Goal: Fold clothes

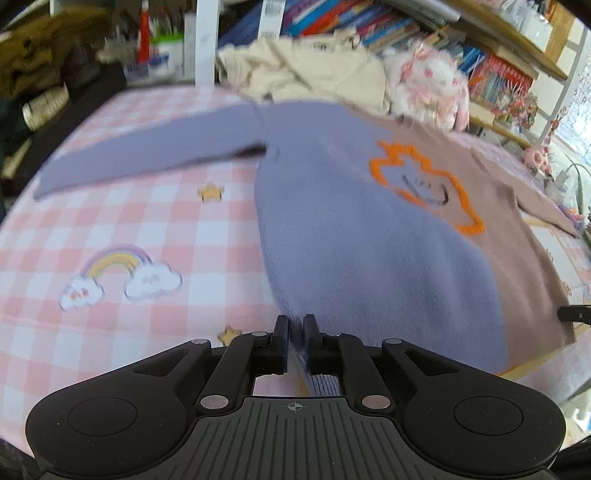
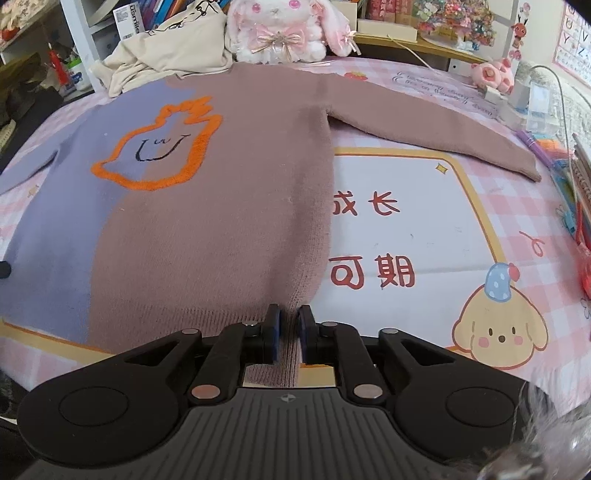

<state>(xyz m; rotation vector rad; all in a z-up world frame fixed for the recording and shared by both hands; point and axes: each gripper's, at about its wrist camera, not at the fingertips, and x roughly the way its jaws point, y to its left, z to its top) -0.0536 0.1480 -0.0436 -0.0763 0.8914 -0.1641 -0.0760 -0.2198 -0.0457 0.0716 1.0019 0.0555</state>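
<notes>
On the counter (image 2: 424, 221), covered by a pink checked cloth with cartoon prints, a two-tone sweater (image 2: 207, 221) is laid flat, front up, with both sleeves spread out. Its body is split lengthwise into a lilac half and a mauve-brown half, with an orange-outlined face motif (image 2: 159, 147) across the seam. The hem is seen at 6 o'clock in both wrist views, the neckline towards 12 o'clock.

The left gripper (image 1: 295, 336) is closed down to a narrow slit on the lilac hem corner, the knit being pinched between its fingers (image 1: 281, 341). The right gripper (image 2: 288, 326) is likewise nearly closed, and the mauve hem corner is gripped between its fingers (image 2: 273, 332).

A cream garment (image 2: 166, 55) is heaped at 11 o'clock beyond the neckline, and a pink-and-white plush rabbit (image 2: 284, 29) is seated at 12 o'clock, just beside it. The left view is blurred.
</notes>
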